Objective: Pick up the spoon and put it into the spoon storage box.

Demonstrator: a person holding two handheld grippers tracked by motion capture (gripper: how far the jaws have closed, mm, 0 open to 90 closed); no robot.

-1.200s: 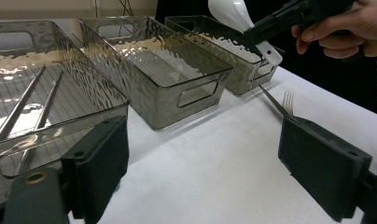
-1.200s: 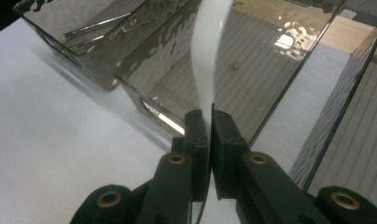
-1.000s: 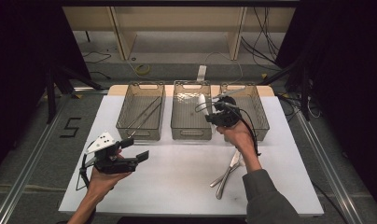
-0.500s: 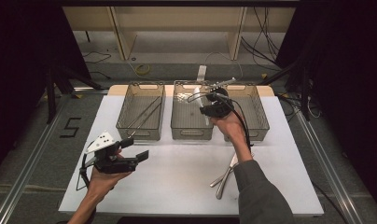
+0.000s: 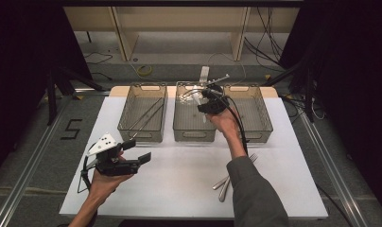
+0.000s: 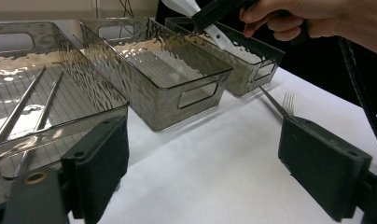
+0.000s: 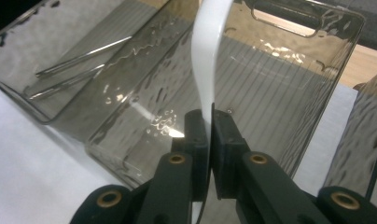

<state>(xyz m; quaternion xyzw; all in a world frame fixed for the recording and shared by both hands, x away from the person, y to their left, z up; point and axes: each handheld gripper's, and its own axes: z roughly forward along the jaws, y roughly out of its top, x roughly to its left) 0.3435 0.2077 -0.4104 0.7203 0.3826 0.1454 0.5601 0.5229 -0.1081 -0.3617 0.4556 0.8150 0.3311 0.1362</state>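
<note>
Carried the white plastic utensil [image 5: 185,97] toward 11 o'clock over the last second, from above the gap between the middle bin [image 5: 194,135] and the right bin [image 5: 255,132] to a spot over the far half of the middle bin. Tipped it along the way from upright to nearly level, free end now pointing to 9 o'clock. Held aloft, not yet inside the bin, touching neither wall nor floor so far as could be seen. Probably meant a drop into the middle bin was close, with only a lowering and a release left.

Right gripper [image 7: 209,122] was nearly closed, pads clamped flat on the utensil's thin white handle [image 7: 206,56]. Left gripper [image 5: 137,151] stayed parked at 8 o'clock on the table [image 5: 179,184], jaws wide apart with nothing between them, as seen in the left gripper view [image 6: 203,154].

Left bin [image 5: 141,135] at 11 o'clock already held a pair of metal chopsticks [image 5: 146,116]. Left lying at 4 o'clock, beside the right sleeve: a metal fork [image 5: 248,158] and other metal cutlery, unsorted.

Only one readable mark: a floor marking [image 5: 72,128] reading "5", off the table's edge at 9 o'clock. No brand or label made out on the bins or grippers.
</note>
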